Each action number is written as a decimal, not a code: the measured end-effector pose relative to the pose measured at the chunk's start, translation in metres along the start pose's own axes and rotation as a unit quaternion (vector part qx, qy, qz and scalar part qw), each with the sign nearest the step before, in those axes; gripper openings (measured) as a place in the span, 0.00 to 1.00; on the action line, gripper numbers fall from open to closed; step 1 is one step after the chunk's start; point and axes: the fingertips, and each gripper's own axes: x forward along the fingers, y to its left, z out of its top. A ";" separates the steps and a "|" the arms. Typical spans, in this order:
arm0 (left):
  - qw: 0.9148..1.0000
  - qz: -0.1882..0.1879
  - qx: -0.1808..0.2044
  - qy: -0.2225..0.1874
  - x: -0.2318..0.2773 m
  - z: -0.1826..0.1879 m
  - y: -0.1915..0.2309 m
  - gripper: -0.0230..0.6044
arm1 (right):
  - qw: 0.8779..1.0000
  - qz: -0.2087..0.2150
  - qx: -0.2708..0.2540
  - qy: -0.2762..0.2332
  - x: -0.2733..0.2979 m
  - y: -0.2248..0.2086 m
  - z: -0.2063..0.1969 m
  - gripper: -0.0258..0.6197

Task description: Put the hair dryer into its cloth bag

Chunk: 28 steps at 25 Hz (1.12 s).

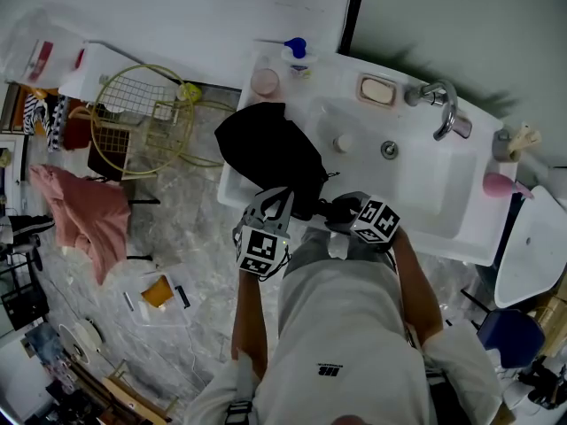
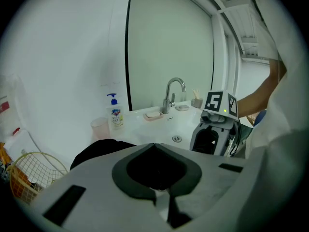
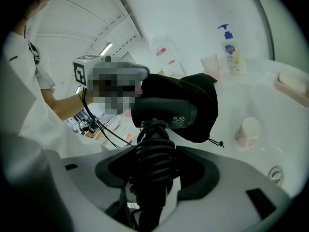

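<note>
1. Your right gripper (image 3: 150,187) pinches the hair dryer (image 3: 164,112) by its cord-wrapped handle, with the barrel crosswise just beyond.
2. The cloth bag (image 1: 266,149) lies on the sink's (image 1: 443,228) left rim, far-left of the dryer.
3. Your left gripper (image 2: 161,199), nearer the bag, is pressed together (cloth caught? unclear).

Sink (image 1: 425,211) as reference: the cloth bag (image 1: 266,149) lay on its left rim, overhanging the basin. The hair dryer (image 3: 164,112) was at the front edge, nose seemingly inside the bag mouth. The faucet (image 1: 443,109) and soap dish (image 1: 376,89) sat on the back rim, the pump bottle (image 1: 299,56) and cup (image 1: 264,81) at the back-left corner. A small bottle (image 1: 343,142) stood inside the basin. A wire basket (image 1: 142,118) stood left of the sink.
</note>
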 end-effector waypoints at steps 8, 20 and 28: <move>0.999 -0.035 -0.008 0.006 0.000 -0.011 -0.011 0.08 | 0.999 -0.046 0.015 -0.005 -0.006 -0.024 0.016 0.46; 0.998 -0.046 -0.033 -0.009 0.004 -0.008 -0.019 0.08 | 0.995 -0.099 -0.014 -0.002 0.016 -0.038 0.047 0.46; 0.997 -0.046 -0.053 -0.021 0.000 -0.011 -0.014 0.08 | 0.989 -0.142 -0.029 -0.019 0.031 -0.046 0.066 0.46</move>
